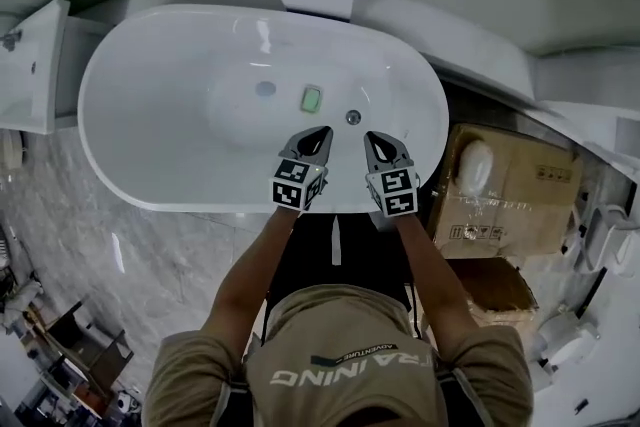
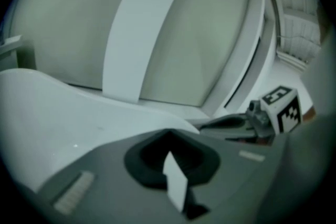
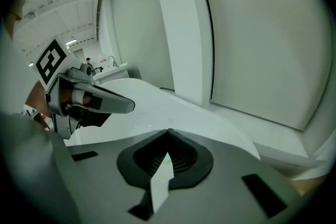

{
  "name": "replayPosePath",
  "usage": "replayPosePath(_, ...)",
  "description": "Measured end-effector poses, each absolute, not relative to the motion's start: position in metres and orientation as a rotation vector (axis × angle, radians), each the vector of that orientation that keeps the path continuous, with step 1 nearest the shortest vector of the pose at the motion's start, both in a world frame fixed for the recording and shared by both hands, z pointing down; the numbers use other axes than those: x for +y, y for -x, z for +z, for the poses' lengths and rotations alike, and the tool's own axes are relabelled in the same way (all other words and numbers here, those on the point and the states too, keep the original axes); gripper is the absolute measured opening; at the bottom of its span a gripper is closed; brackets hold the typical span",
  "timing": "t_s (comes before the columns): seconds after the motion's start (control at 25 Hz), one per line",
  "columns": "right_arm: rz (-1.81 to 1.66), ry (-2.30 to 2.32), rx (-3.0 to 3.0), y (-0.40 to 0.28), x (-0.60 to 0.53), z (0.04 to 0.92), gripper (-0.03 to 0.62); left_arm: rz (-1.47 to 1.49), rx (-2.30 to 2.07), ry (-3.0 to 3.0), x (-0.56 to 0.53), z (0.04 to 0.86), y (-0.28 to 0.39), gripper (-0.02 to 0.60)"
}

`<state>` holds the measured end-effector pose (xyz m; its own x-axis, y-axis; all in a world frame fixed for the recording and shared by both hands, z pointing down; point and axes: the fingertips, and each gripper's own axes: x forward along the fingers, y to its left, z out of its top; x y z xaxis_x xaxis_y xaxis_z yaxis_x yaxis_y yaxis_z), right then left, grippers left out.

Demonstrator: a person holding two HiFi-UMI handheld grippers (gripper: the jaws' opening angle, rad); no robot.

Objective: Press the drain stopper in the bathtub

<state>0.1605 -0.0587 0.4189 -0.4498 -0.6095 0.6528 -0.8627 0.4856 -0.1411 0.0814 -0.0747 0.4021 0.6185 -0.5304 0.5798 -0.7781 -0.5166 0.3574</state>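
Not pressed yet, by the look of it: the drain stopper is seen untouched on the bathtub floor, while the left gripper and right gripper are held over the near rim, jaws closed on nothing

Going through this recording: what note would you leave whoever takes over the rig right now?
Left gripper: jaws shut, empty, above the bathtub's near side.
Right gripper: the same, alongside.
Drain stopper: probably the small metal disc on the tub floor just ahead of both; a green item lies beside it.
Done: nothing pressed yet.
Left: lower one gripper and press the stopper.
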Motion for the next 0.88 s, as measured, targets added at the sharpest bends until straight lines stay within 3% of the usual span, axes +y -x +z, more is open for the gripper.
replayPosePath(0.88,0.091,-1.448,-2.580,-0.162,-0.075,0.092,0.009,0.315,-1.339,-2.762,-0.097,0.073,-0.080,0.002)
